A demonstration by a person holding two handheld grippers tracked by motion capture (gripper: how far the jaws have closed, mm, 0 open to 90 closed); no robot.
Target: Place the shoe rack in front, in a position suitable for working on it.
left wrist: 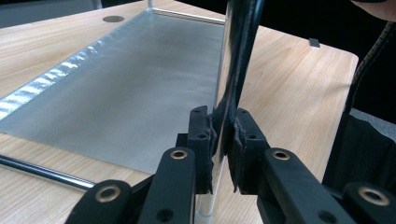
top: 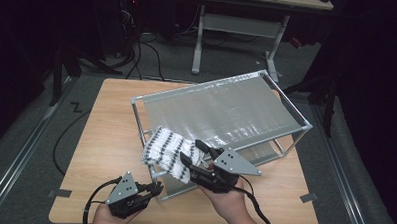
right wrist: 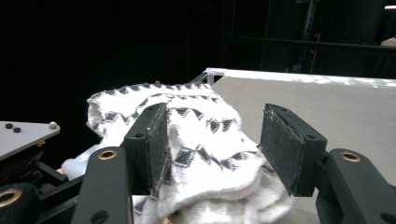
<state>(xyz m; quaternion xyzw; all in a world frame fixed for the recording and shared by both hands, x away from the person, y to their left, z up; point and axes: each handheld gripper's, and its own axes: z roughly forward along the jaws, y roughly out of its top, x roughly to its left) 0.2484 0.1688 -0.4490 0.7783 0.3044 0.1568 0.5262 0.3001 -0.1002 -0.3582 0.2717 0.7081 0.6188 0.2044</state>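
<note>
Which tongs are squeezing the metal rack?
The left tongs, shut on the rack's corner post; the right tongs gape around the patterned cloth.

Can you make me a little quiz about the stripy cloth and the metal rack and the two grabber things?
1. True or false: the left gripper is clamped on a post of the metal rack.
2. Where does the striped cloth lie? A) flat on the wooden table B) draped over the near corner of the rack's top shelf C) on the floor
3. Fill in: the right gripper has its jaws ____, with the cloth between them.

Key
1. True: its pads pinch the shiny post.
2. B
3. Open: the right-hand pad stands clear of the cloth.
</note>
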